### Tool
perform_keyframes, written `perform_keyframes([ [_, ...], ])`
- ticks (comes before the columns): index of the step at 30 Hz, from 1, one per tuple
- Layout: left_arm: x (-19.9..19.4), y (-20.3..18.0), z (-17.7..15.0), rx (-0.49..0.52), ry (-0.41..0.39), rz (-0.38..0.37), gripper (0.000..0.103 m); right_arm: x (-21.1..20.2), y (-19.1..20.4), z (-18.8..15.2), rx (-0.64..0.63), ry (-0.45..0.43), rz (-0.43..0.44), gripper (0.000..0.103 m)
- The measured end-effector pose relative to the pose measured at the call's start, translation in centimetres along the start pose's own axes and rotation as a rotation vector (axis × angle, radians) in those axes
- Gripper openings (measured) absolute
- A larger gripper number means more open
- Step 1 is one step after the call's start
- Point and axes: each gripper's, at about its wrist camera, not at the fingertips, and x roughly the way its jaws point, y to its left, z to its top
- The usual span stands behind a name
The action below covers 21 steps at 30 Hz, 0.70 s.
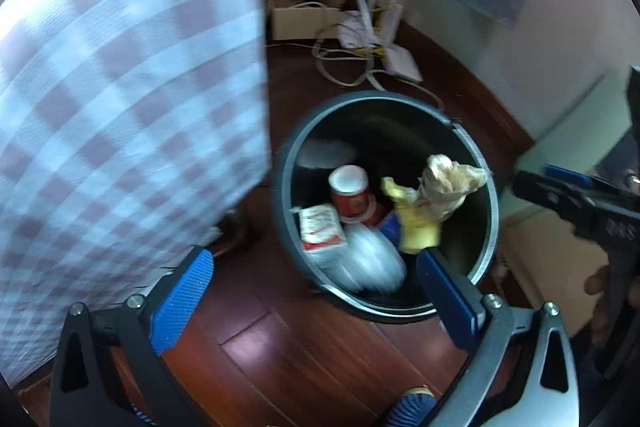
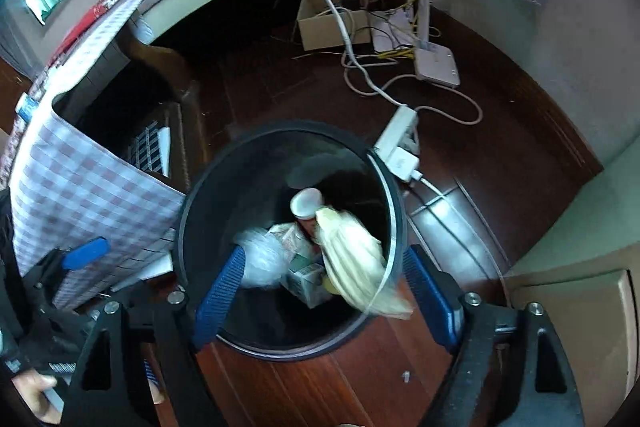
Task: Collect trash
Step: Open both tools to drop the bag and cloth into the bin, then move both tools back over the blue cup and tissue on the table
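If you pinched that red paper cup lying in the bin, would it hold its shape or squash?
The red cup looks like thin paper, so it would probably squash and feel light. Lying among loose wrappers in the bin, it may also roll or shift when nudged.

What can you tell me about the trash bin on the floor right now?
The trash bin is a round, dark cylinder with a paler rim, seemingly plastic or metal. It stands upright and open on the dark wooden floor, beside the checked tablecloth. Inside lie a red-and-white cup, a printed carton, clear crumpled plastic and a yellowish crumpled bag, blurred, near the rim. Both grippers hang above it, open; no pad touches it.
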Motion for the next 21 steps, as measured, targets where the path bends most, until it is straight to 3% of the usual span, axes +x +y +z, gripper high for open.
perform_keyframes([
  [1, -0.1, 0.2, -0.1, -0.004, -0.01, 0.016, 0.102, 0.0, 0.1, -0.4, -0.01, -0.005, -0.019, 0.099],
  [2, -0.2, 0.4, -0.2, -0.009, -0.013, 0.017, 0.102, 0.1, 0.1, -0.6, -0.019, -0.009, -0.037, 0.102],
  [9, -1.5, 0.4, -0.6, 0.001, -0.045, 0.035, 0.102, 0.2, 1.2, -1.0, -0.067, -0.013, -0.091, 0.102],
  [21, -4.2, 1.5, -1.0, -0.019, -0.095, 0.053, 0.102, -1.8, 3.7, -1.5, -0.109, -0.055, -0.093, 0.102],
])
